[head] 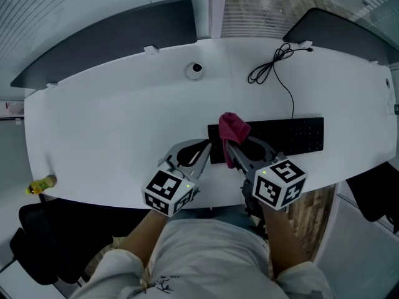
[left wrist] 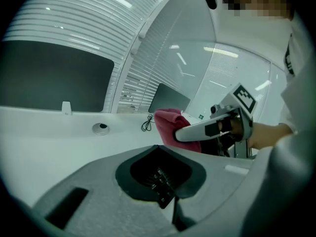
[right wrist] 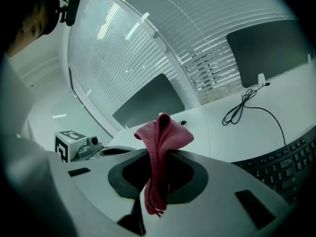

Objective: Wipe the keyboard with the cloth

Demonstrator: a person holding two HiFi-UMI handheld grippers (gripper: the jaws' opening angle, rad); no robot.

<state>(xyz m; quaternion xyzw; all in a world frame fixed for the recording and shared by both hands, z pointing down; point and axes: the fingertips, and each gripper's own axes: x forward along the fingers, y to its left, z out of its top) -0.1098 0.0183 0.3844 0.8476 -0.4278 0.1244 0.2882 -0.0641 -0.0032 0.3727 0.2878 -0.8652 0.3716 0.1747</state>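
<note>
**Head view.** One white desk (head: pixel 112 123) carries one black keyboard (head: pixel 280 136), one loose black cable (head: pixel 274 64) and one round grommet (head: pixel 196 71). One small yellow thing (head: pixel 40 184) sits at the desk's left edge, too small to tell what it is. There are two grippers and one cloth. The cloth (head: pixel 232 128) is magenta, bunched into a soft lump that stands up over the left end of the keyboard. It is pinched in the tips of the right gripper (head: pixel 229 147). The left gripper (head: pixel 207 146) points at the keyboard's left edge, just beside the right one.

**Left gripper view.** The left gripper (left wrist: pixel 158 147) has its jaws brought together at the tip, with nothing between them. Beyond it the cloth (left wrist: pixel 168 122) rises above the right gripper (left wrist: pixel 180 135), with the cable (left wrist: pixel 146 124) and grommet (left wrist: pixel 101 128) farther back.

**Right gripper view.** The right gripper (right wrist: pixel 165 152) is clamped on the cloth (right wrist: pixel 163 132). A folded, fuzzy flap flops over above the tips. A narrow tail with a frayed end hangs down through the opening behind them. The keyboard (right wrist: pixel 281 164) lies low to the right, its rows of keys plain. The cable (right wrist: pixel 247 107) curls on the desk behind. One marker cube (right wrist: pixel 66 143) of the left gripper shows at the left.
</note>
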